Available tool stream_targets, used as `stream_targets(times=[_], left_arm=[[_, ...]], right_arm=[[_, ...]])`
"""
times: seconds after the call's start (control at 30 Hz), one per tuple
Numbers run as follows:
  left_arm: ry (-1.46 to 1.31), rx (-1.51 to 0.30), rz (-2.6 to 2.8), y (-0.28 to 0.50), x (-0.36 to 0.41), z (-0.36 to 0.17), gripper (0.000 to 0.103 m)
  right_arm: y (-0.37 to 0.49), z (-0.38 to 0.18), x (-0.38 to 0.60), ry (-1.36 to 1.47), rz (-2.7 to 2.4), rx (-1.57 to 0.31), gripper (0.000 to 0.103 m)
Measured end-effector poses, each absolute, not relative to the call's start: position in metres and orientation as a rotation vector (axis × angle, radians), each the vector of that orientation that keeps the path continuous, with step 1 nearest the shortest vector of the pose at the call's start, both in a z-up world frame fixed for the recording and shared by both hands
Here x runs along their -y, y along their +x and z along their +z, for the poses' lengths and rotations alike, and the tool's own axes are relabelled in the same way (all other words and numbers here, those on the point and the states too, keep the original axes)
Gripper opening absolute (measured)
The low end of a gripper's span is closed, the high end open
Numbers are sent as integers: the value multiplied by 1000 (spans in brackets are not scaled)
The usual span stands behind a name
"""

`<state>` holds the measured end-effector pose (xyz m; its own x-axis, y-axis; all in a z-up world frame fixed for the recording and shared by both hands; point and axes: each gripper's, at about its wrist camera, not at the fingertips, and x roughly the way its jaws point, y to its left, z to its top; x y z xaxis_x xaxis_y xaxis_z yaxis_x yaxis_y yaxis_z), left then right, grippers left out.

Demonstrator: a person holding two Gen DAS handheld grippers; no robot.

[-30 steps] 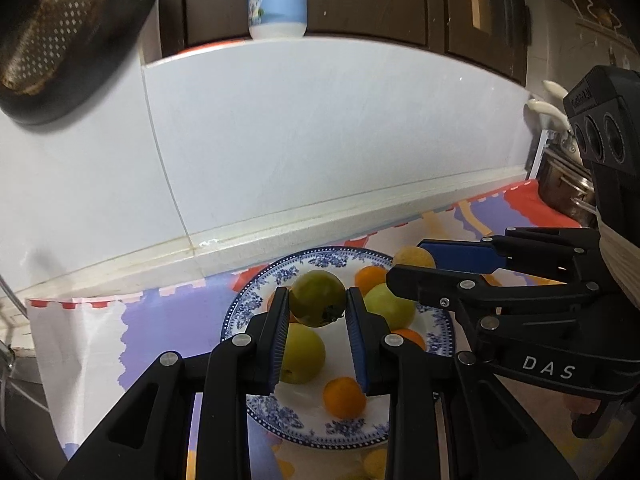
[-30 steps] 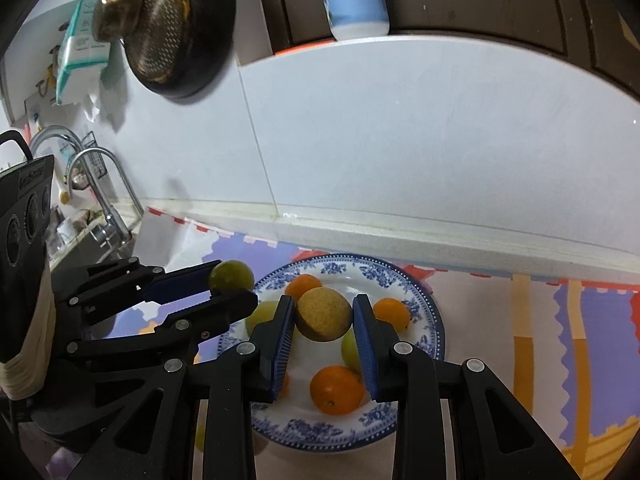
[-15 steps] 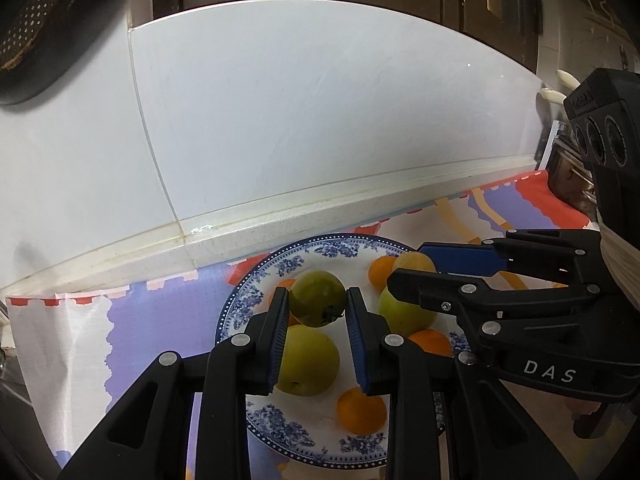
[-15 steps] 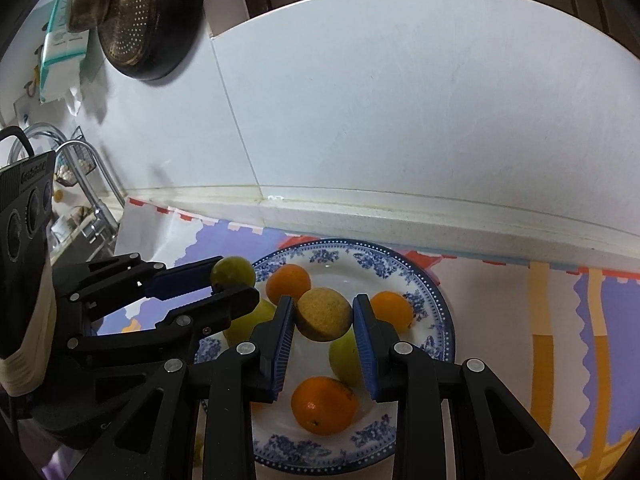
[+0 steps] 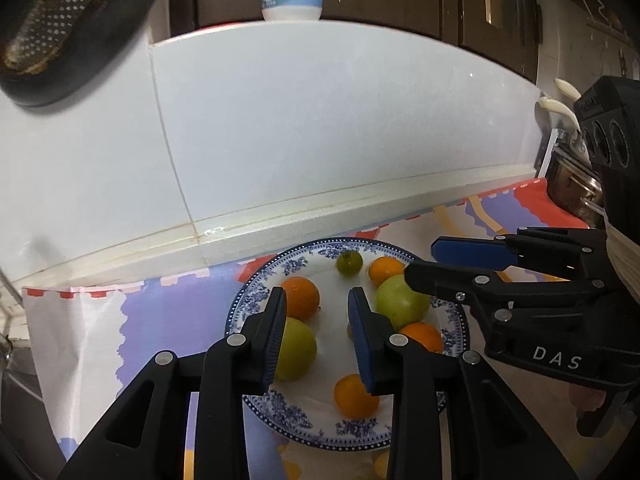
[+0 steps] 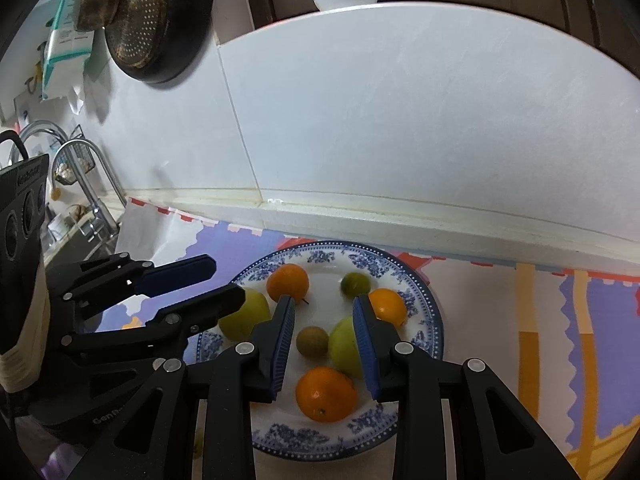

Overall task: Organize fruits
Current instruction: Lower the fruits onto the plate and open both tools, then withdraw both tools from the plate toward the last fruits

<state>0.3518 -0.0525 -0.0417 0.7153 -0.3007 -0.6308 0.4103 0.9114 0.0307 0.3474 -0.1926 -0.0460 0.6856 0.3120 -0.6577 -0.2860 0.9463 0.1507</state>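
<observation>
Looks like this one's nearly wrapped up, going by how things sit. The blue-and-white plate (image 6: 425, 294) on the cloth-covered bench (image 6: 540, 320) already has seven fruits on it. There are three oranges, one at the front (image 6: 326, 394), one back left (image 6: 288, 282) and one on the right (image 6: 386, 306). There are also two pale green fruits (image 6: 244, 314) (image 6: 344, 346), a small dark green fruit (image 6: 356, 284) at the back and a small brown fruit (image 6: 312, 342) in the middle. All of them are lying on the plate, none in the air.

What's left? Hard to say. There might be a yellowish bit or two on the bench just past the plate's near edge, but it's half hidden and could be the cloth pattern.

The left hand-held gripper (image 5: 316, 300) hangs over the plate, jaws only a narrow gap apart and just eased open, with nothing between them. The right hand-held gripper (image 6: 324, 304) is also narrowly parted and empty. The brown fruit shows through its gap but sits down on the plate, clear of the pads.
</observation>
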Motion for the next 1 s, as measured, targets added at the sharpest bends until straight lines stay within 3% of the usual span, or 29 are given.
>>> stream_targets(times=[0.1,0.33,0.43,0.57,0.67,0.87,1.0], left_arm=[[168,-640,-381,340,50,-32,34],[156,-580,-341,312,41,-8,50],[153,-554,-321,298,37,1,54],[152,-524,-304,279,34,13,62],[156,-503,-280,266,31,20,68],[170,-473,-241,239,26,22,81],[183,-482,-237,225,23,16,83]], right_arm=[[339,-38,193,27,326,-719,31],[314,-16,192,26,328,-666,32],[302,-8,192,24,323,-643,39],[286,3,191,7,317,-612,40],[276,9,192,6,309,-589,51],[255,15,194,6,294,-571,58],[242,13,191,-20,295,-572,58]])
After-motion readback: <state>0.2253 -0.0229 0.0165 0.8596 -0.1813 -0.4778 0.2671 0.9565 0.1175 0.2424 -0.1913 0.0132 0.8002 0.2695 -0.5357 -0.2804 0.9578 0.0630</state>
